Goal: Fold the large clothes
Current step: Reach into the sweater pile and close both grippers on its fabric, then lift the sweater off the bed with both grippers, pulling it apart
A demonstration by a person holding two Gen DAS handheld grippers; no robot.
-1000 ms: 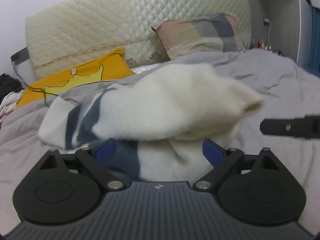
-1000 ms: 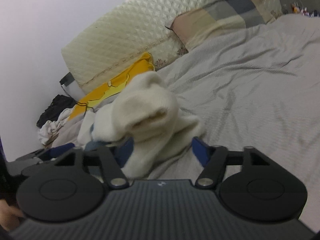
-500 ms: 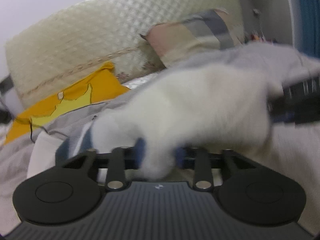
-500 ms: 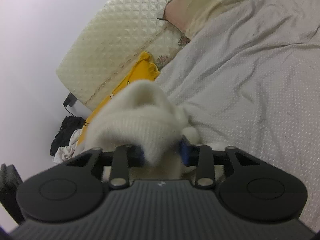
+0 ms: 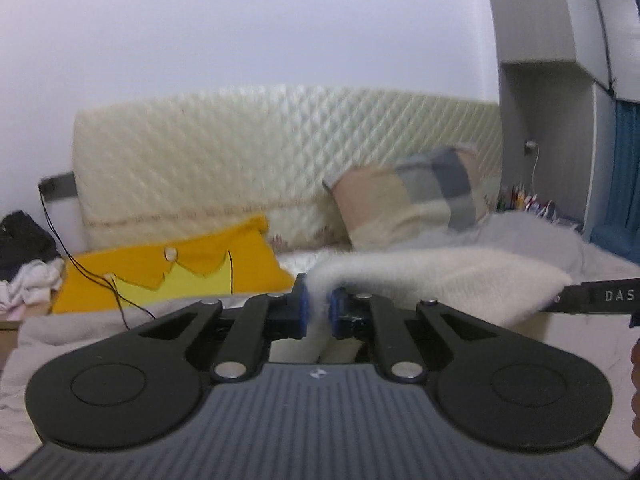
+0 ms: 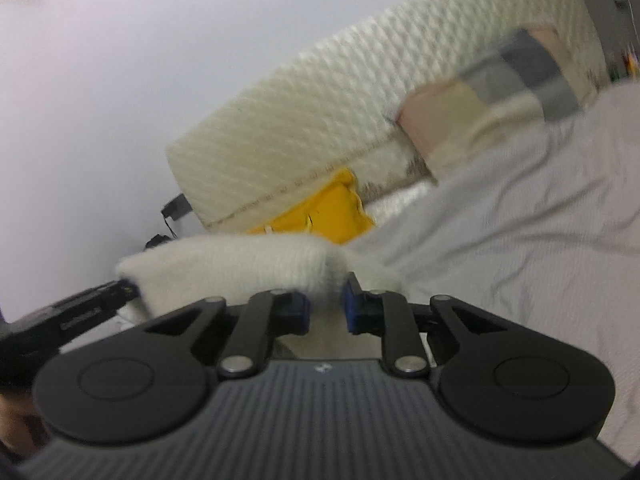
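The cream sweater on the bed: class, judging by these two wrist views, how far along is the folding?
Done: both grippers have just closed on the cream sweater; the left gripper and right gripper each pinch its top edge. In hand: the sweater hangs stretched between them, above the grey bedsheet. Left: every fold; no folded shape shows yet, and its lower part is hidden.
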